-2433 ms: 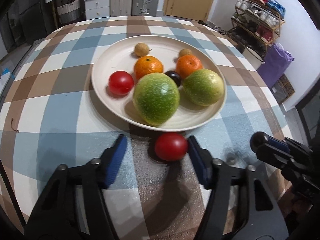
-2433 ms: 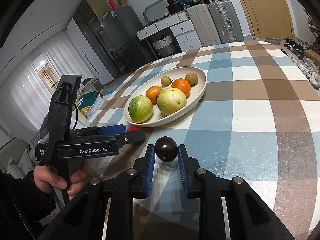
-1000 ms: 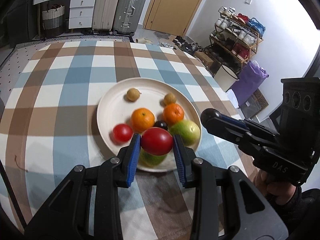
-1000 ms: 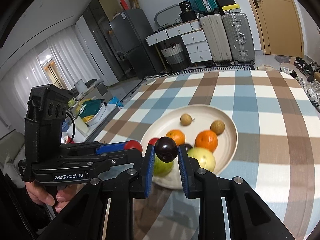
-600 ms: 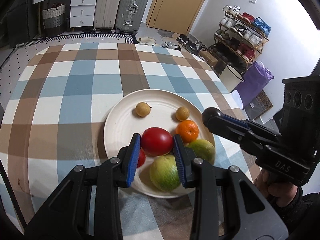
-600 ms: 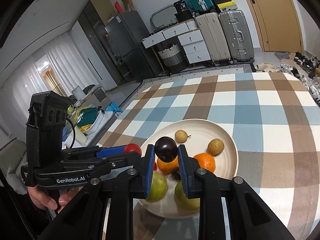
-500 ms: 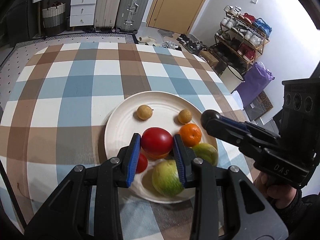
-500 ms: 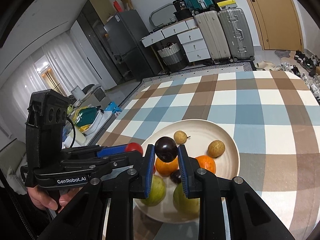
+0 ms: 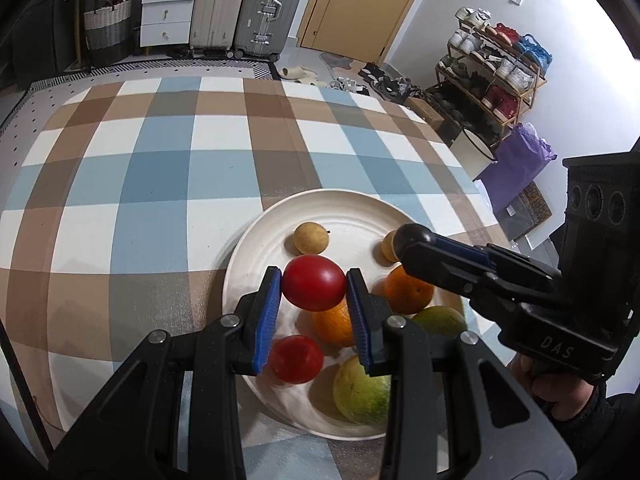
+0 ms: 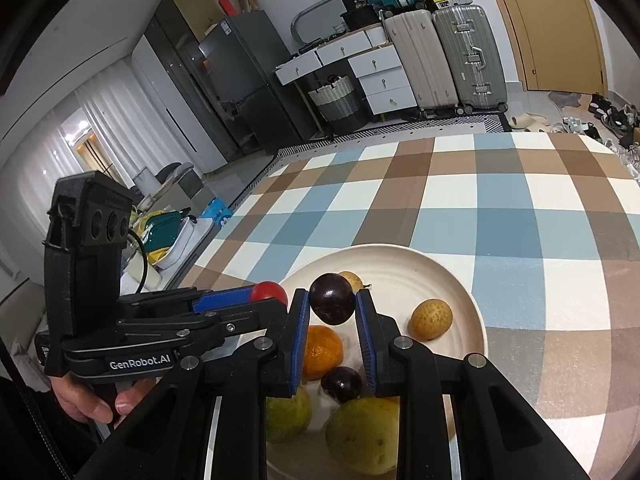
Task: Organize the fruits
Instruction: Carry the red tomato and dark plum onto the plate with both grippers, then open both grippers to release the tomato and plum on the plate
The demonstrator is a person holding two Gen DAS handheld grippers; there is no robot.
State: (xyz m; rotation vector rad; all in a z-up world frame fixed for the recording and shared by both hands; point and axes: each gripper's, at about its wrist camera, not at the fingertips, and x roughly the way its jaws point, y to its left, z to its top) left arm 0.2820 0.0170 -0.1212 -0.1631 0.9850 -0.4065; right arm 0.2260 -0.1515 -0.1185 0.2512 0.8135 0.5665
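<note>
Red tomato [image 9: 313,283] hiding an orange [image 9: 334,326], plum [image 10: 332,304] masking plate [image 10: 448,276]

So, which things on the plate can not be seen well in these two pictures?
- Left wrist: one orange is half hidden by the red tomato in the left gripper.
- Right wrist: a green fruit sits behind the right gripper, which holds a dark plum.
- Right wrist: the plate is cut off at its near rim.
</note>
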